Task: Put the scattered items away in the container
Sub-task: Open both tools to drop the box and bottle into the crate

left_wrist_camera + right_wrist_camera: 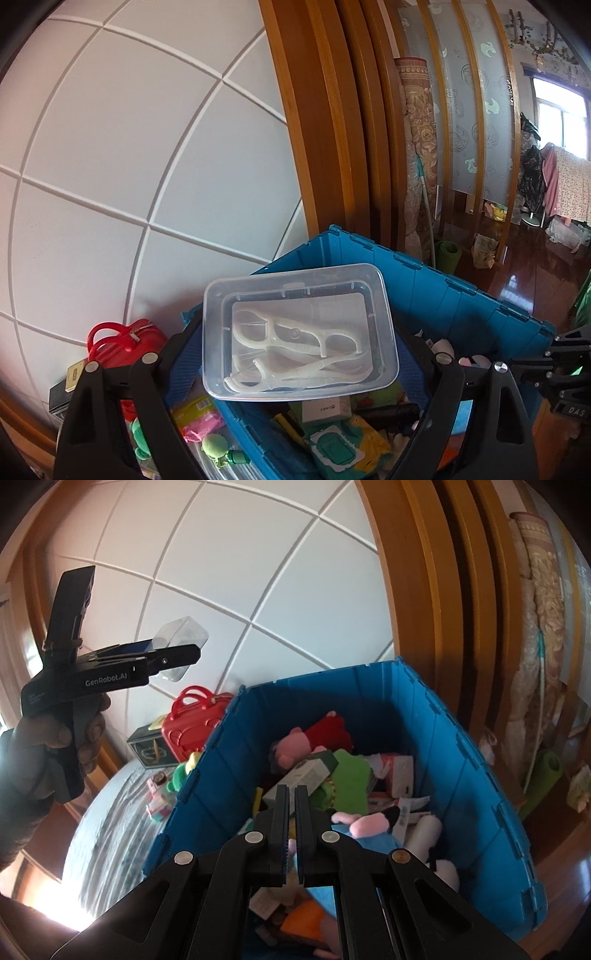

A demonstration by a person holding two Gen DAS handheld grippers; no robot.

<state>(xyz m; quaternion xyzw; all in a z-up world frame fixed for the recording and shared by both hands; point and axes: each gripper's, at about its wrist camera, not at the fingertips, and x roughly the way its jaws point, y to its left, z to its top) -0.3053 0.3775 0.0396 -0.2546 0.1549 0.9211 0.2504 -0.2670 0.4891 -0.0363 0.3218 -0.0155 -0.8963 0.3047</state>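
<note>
The left wrist view looks straight onto the clear plastic box [300,332], gripped across its width by the left tongs [300,354], with white floss picks [295,354] lying inside it; the box hangs above the near corner of the blue crate [461,295]. Only the right wrist view shows this from the side: the left tongs [177,653] carry the clear plastic box [181,638] high in the air, to the left of the blue crate [369,709] and above its rim, in front of the white panelled wall [229,554], with the person's hand [70,738] around the handle. The same view shows the right tongs [291,812] clenched on nothing, pointing down over the crate's open top. Inside lie plush toys, among them a pink and red plush [314,738], a green plush [347,775] and small cartons, filling the crate's floor while its upper part stays open. Left of the crate, on the table under a plastic sheet [110,819], stand a red toy case [195,727], a dark box [151,749] and small toys near the crate's wall. A wooden door frame [417,590] rises right behind the crate's far corner.
</note>
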